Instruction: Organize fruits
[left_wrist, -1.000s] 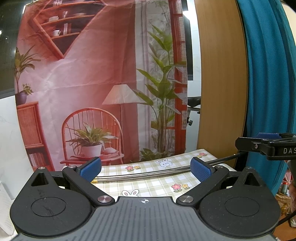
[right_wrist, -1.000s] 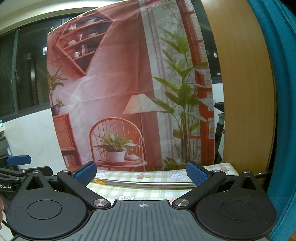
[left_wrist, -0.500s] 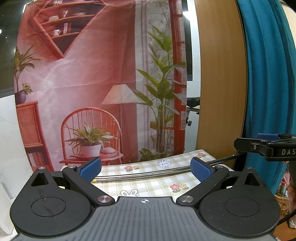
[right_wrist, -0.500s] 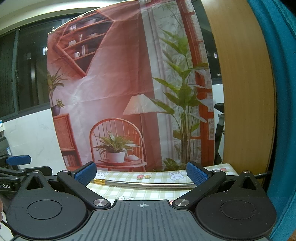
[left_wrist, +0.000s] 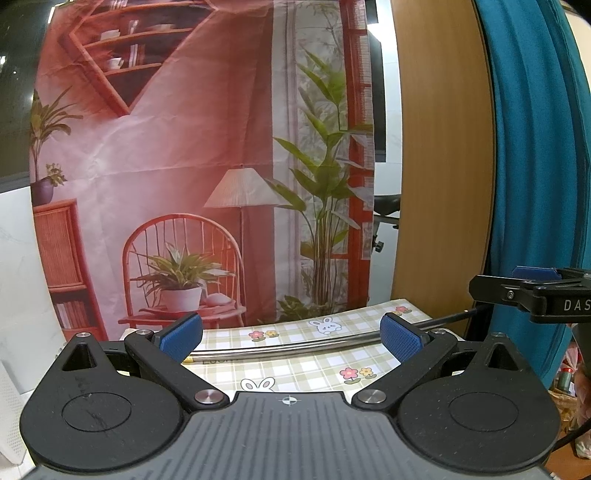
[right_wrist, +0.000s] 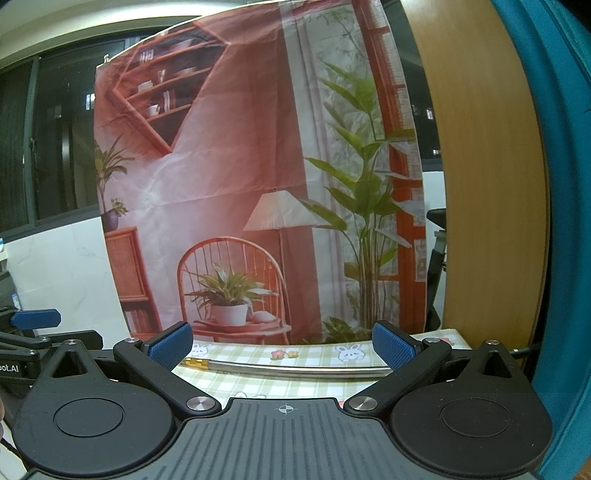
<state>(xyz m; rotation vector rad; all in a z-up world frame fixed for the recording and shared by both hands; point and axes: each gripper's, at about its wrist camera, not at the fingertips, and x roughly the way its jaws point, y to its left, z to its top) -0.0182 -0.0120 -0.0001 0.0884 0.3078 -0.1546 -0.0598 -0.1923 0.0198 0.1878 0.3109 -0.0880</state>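
Nothing has shifted: your left gripper (left_wrist: 291, 336) and right gripper (right_wrist: 282, 341) stay spread and empty (no fruit visible) above the worktop (left_wrist: 317, 363).

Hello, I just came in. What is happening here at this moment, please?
A person holds two grippers level above a table with a checked tablecloth. The left gripper and the right gripper are both open and hold nothing. Both point toward a printed backdrop behind the table. A metal tube lies across the cloth. No fruit shows in either view, so the sorting seems not yet begun.
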